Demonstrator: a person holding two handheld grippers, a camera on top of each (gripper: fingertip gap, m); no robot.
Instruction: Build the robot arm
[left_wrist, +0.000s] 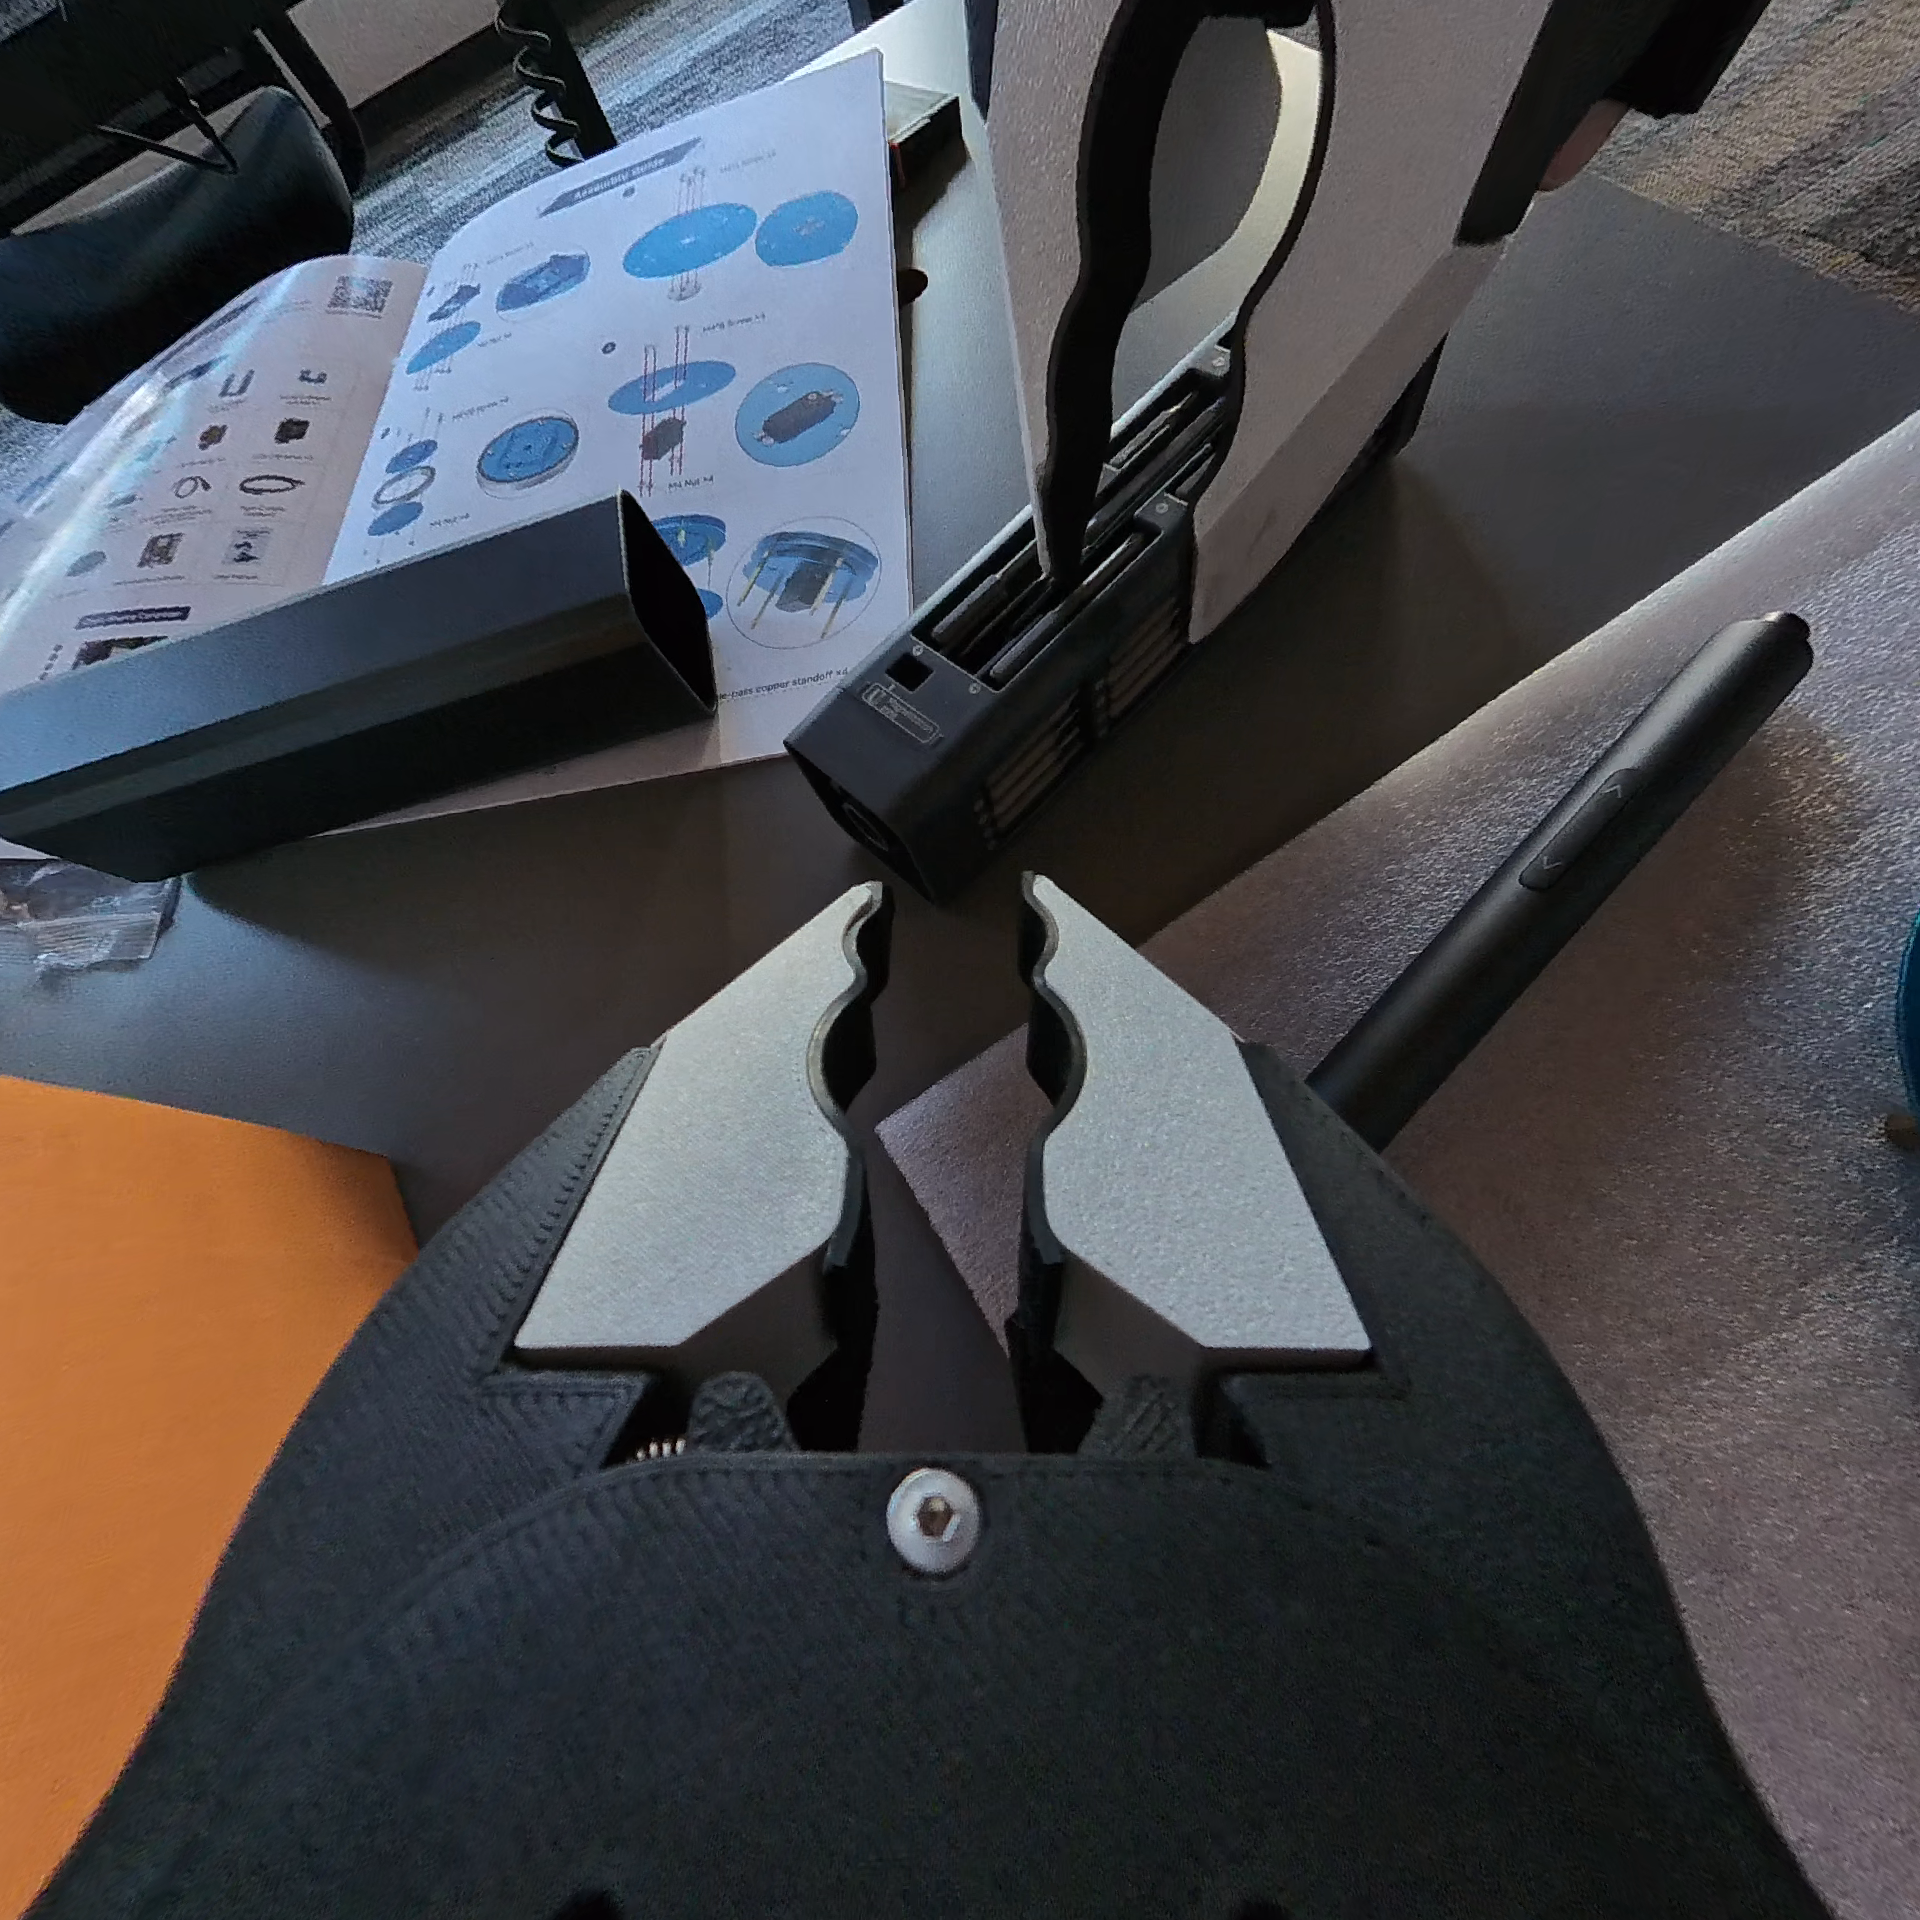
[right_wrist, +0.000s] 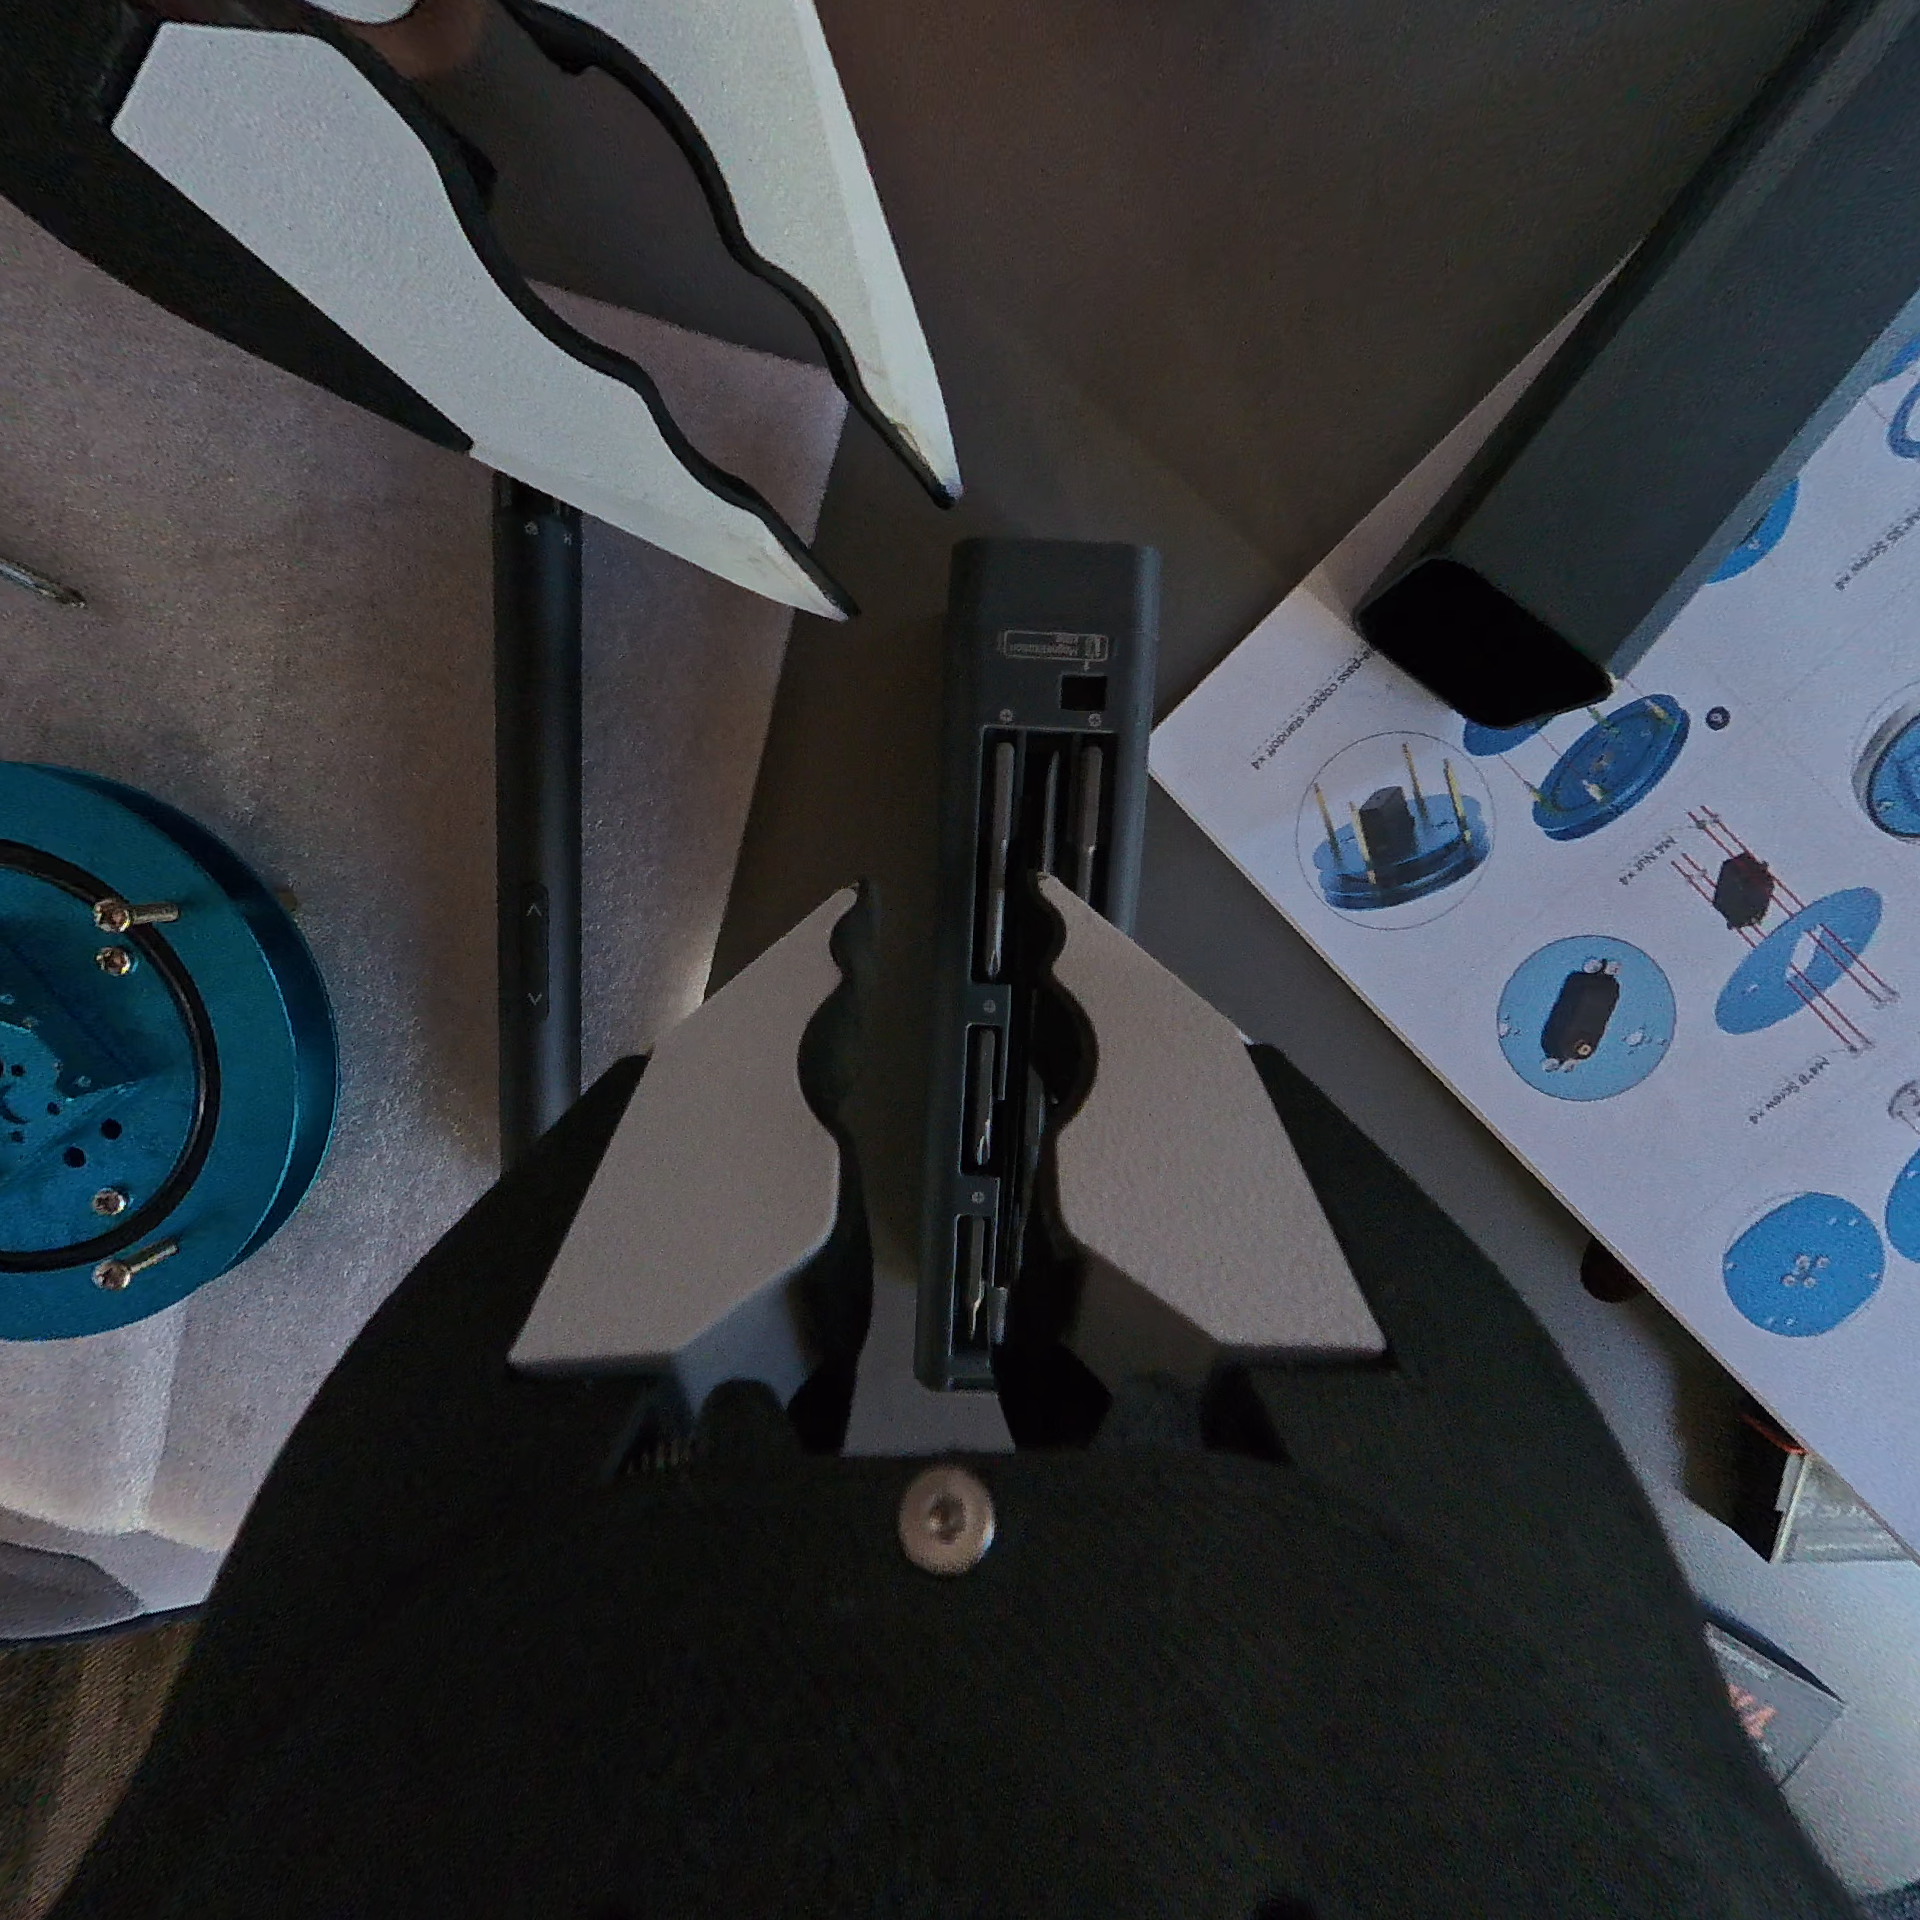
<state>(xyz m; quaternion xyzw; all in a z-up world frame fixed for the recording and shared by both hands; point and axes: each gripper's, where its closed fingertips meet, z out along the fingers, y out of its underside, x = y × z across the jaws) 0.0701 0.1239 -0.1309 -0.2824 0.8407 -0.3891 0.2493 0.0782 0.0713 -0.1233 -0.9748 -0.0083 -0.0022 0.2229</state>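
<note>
A black bit case (right_wrist: 1049, 623) with several screwdriver bits in its slots lies on the dark table; it also shows in the left wrist view (left_wrist: 997, 717). My right gripper (right_wrist: 948, 888) is open right over it. One finger is over the bit slots and the other is beside the case's left wall. In the left wrist view one of its fingertips (left_wrist: 1060, 540) dips into the case. My left gripper (left_wrist: 956, 894) is open and empty, with its tips just short of the case's near end. It also shows in the right wrist view (right_wrist: 899, 551).
A black pen-shaped screwdriver (left_wrist: 1558, 862) lies on a grey foam mat (left_wrist: 1558, 1195) beside the case. A blue round metal part (right_wrist: 156, 1039) with screws sits on the mat. A hollow black sleeve (left_wrist: 343, 707) lies on an instruction sheet (left_wrist: 675, 312). An orange sheet (left_wrist: 156, 1351) is at the near left. Left tips to right tips: about 6 cm. The right tips stand about 8 cm off the black pen-shaped screwdriver (left_wrist: 1558, 862). It is also in sight in the right wrist view (right_wrist: 538, 923).
</note>
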